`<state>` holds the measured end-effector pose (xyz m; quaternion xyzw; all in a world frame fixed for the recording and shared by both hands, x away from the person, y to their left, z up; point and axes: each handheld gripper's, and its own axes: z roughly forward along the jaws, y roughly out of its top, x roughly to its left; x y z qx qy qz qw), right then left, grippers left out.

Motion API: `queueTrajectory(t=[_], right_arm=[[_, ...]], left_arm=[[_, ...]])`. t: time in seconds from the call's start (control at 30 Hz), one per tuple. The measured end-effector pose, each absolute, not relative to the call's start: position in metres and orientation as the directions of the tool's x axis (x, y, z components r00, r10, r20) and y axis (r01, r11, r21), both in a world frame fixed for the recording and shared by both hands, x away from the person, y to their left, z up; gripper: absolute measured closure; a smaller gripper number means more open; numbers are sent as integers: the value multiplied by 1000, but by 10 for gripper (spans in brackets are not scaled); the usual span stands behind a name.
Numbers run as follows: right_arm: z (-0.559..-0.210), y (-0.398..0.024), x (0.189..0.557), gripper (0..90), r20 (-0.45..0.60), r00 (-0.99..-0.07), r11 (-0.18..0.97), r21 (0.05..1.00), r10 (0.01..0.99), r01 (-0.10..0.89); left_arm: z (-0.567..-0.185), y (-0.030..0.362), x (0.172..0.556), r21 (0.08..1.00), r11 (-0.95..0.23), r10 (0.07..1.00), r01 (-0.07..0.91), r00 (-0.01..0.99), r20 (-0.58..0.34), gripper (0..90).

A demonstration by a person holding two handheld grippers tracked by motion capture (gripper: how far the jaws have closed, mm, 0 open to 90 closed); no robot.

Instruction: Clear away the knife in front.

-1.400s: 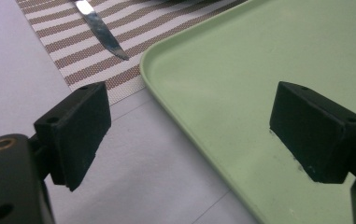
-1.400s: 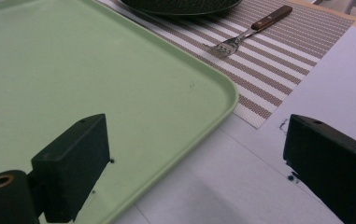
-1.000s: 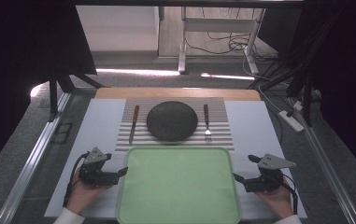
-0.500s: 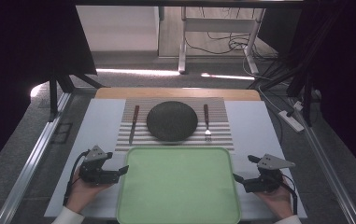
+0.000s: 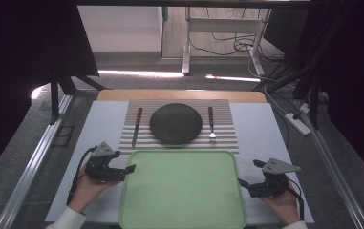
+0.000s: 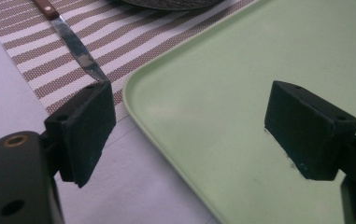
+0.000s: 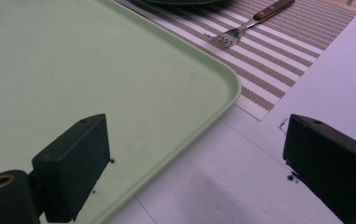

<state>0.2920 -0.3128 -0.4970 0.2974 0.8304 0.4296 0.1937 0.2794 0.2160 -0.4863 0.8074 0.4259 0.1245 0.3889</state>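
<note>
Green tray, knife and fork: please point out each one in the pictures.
Green tray (image 5: 182, 191): high view, on its bare flat bottom.
Knife (image 5: 136, 125): high view, where handle meets blade.
Fork (image 7: 241, 29): right gripper view, on its metal neck.

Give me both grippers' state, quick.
Left gripper: open, holding nothing, jaws straddling the tray edge.
Right gripper: open, holding nothing, jaws straddling the tray's other edge.

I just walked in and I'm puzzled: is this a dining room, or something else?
Probably a lab or recording room staged as a dining spot. A place setting, with plate, knife and fork, sits behind a green tray, but black curtains flank the table and loose cables cover the floor.
</note>
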Motion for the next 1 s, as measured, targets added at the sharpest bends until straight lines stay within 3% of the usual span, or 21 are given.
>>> queueTrajectory(t=[0.4, 0.73, 0.83, 1.0], right_arm=[[-497, -313, 292, 75, -65, -748, 458, 825, 660, 332], [-498, -313, 292, 75, -69, -744, 462, 820, 664, 337], [-499, -313, 292, 75, -69, -743, 462, 820, 665, 337], [-499, -312, 292, 75, -72, -742, 466, 817, 666, 339]], left_arm=[[-478, 208, 296, 730, -356, 774, 583, 622, -119, 232], [-480, 205, 307, 712, -401, 747, 577, 656, -110, 373], [-480, 206, 312, 709, -404, 743, 578, 659, -114, 465], [-480, 206, 323, 695, -412, 749, 589, 654, -110, 735]])
